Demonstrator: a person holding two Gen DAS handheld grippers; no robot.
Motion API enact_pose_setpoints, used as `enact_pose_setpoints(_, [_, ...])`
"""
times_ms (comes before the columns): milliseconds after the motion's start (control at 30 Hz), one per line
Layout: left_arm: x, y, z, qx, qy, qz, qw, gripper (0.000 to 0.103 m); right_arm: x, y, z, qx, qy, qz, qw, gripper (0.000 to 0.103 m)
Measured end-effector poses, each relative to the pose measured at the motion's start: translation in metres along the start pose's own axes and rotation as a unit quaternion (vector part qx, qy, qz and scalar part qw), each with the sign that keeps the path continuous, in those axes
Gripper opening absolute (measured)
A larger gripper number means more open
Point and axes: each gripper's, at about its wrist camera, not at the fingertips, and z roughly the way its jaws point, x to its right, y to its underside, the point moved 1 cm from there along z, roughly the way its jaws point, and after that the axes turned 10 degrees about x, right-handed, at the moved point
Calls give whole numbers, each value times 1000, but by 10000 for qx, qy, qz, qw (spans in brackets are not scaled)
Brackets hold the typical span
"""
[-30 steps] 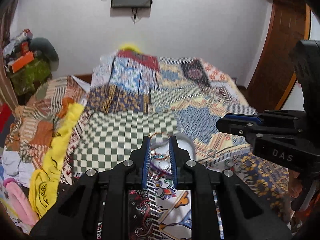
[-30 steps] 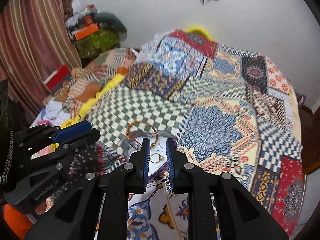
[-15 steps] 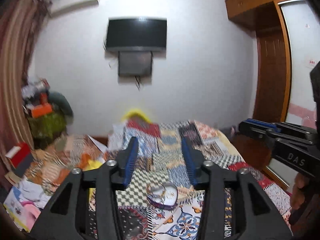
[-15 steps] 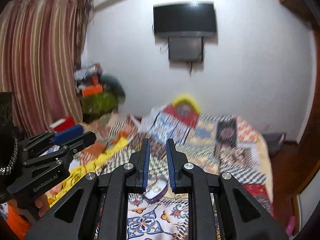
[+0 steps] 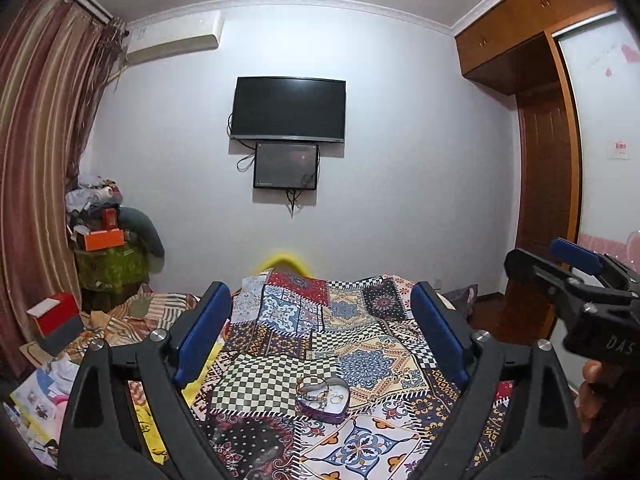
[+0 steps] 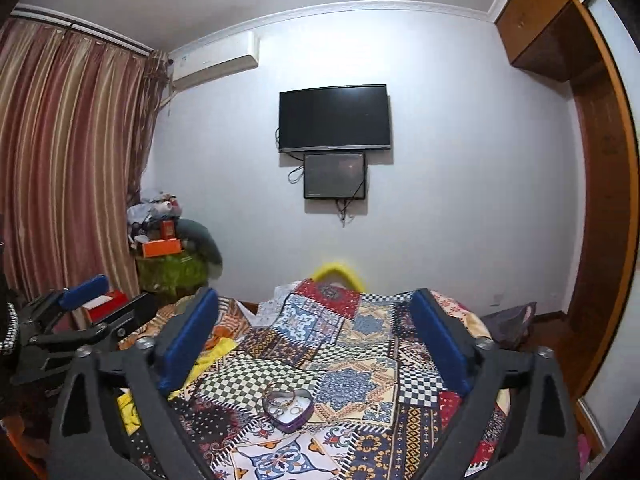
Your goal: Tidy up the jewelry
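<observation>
- The left gripper is spread wide with nothing between its blue pads; it is raised and level, looking down the bed rather than at the work, which I read as a resting pose, not a reach.
- The right gripper is the same: fingers far apart, empty, held level beside the other, with the left tool showing at the edge of its view.
- Just beyond both tools, the heart-shaped tin sits on the patchwork bedspread, open with no lid in sight, so pieces can be dropped in from above.
- Inside the tin lie the jewelry pieces: a bangle leaning at its far-left rim, rings and what may be earrings on the pale floor. They are too small to sort by type.
- No loose jewelry shows on the bedspread around the tin, so I judge the gathering done or nearly done.
- Left of the bed, a pile of clothes and papers crowds the floor.
- On the far wall hang a dark television and a smaller panel below it, well clear of the task.
</observation>
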Motion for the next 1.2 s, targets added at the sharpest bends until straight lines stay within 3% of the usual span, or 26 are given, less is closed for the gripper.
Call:
enact_pose_setpoints(167, [6, 2, -7, 50, -40, 154, 9999, 92, -6, 0, -1, -36, 36, -49, 10000, 100])
enact_pose_setpoints(1200, [-1, 8, -5, -155, -29, -3, 9999, 93, 4, 11, -23, -245, -44, 71, 9997, 100])
